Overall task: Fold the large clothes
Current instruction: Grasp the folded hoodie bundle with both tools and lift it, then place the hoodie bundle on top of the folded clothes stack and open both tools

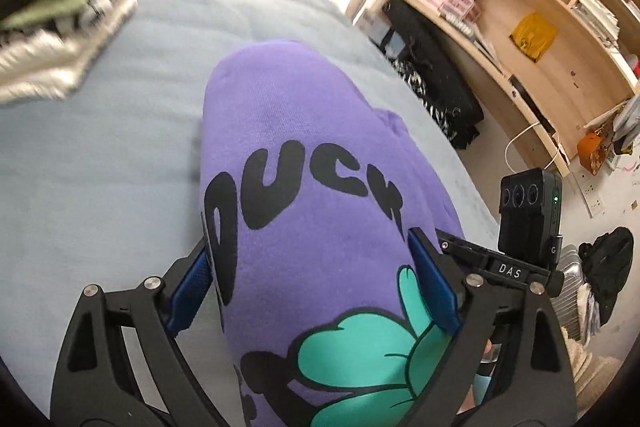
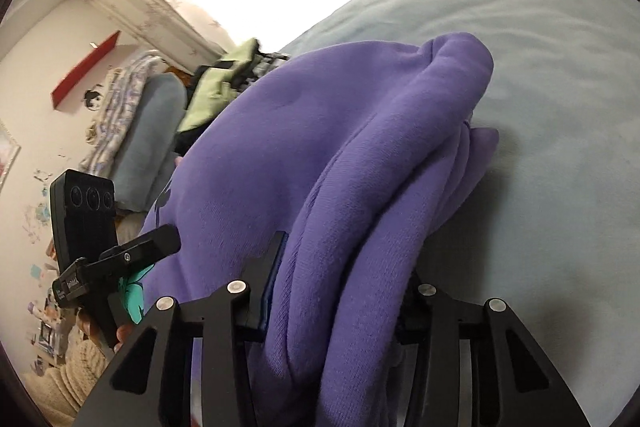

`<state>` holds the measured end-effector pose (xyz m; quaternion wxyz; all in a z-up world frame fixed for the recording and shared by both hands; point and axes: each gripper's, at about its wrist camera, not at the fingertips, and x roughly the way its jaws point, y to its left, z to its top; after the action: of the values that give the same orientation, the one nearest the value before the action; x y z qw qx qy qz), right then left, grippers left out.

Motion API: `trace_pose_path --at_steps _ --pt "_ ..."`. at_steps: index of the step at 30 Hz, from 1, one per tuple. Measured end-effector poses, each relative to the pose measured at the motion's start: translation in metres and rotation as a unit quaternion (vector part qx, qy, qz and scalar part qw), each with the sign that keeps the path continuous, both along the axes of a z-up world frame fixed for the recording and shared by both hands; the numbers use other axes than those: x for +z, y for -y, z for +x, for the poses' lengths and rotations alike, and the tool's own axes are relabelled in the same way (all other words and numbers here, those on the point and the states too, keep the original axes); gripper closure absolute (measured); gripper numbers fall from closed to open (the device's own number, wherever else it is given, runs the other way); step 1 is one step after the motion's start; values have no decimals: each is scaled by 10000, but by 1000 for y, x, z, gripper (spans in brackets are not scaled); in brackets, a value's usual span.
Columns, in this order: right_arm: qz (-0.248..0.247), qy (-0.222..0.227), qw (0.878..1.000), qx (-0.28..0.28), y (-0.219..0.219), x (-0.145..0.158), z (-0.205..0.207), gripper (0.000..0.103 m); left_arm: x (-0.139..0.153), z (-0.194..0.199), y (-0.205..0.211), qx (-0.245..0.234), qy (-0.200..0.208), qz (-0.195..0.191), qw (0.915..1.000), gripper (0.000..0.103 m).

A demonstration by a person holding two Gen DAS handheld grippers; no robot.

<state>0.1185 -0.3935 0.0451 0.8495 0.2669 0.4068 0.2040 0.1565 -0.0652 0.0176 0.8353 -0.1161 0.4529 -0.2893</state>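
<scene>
A folded purple sweatshirt [image 1: 296,155] with black "DUCK" lettering and a teal cartoon print lies over the pale blue bed [image 1: 100,167]. My left gripper [image 1: 312,275] is shut on its thick folded bundle, blue pads pressed on both sides. In the right wrist view the same purple sweatshirt [image 2: 320,131] shows as stacked folds. My right gripper [image 2: 340,287] is shut on those folds, and the cloth hides most of its right finger. The left gripper's body [image 2: 116,259] shows at the lower left of that view.
A pile of folded clothes [image 1: 60,7], green on top, sits at the bed's far left; it also shows in the right wrist view [image 2: 224,83]. A wooden bookshelf [image 1: 540,7] and a black bag [image 1: 436,75] stand right of the bed. A suitcase and clothes [image 1: 592,283] lie on the floor.
</scene>
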Motion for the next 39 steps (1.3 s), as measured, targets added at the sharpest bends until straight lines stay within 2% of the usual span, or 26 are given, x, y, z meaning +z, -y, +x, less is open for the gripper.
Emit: trace_pose_path --at_steps 6,9,12,15,17,21,24,26,29,32,34,36,37,39 --pt "84 542 9982 226 -56 68 0 62 75 -10 -77 307 652 -86 9974 13" --pt "23 851 9953 457 -93 113 21 62 117 4 -120 490 902 -159 9946 13" --pt "-15 1097 9919 638 -134 154 62 62 156 30 -163 671 1139 -164 9911 13" --pt "69 1256 9892 748 -160 189 105 62 198 75 -210 861 1415 -117 9861 13" --pt "102 1389 9869 809 -190 211 154 62 219 114 -241 944 1538 -65 9836 13" --pt "81 1537 9839 909 -234 227 240 62 242 207 -311 1153 1714 -35 9784 13" --pt "86 1508 9840 941 -271 218 297 62 239 265 -354 1367 1782 -19 9744 13" --pt "262 1318 9866 931 -290 196 342 61 227 304 -382 1496 1744 -21 9732 13" --pt "270 1032 9906 856 -319 152 394 61 193 356 -415 1623 1504 -74 9752 13" --pt "-40 628 9947 819 -333 96 420 60 131 403 -435 1592 920 33 9829 13" --pt "158 647 9947 779 -324 77 423 57 104 410 -437 1561 946 37 9832 10" --pt "359 573 9943 819 -315 71 425 50 96 410 -445 1579 1118 -195 9809 7" --pt "320 543 9948 804 -320 65 437 43 95 409 -448 1585 1135 -290 9804 7" --pt "96 571 9952 787 -313 69 431 40 96 406 -448 1562 1172 -189 9806 7"
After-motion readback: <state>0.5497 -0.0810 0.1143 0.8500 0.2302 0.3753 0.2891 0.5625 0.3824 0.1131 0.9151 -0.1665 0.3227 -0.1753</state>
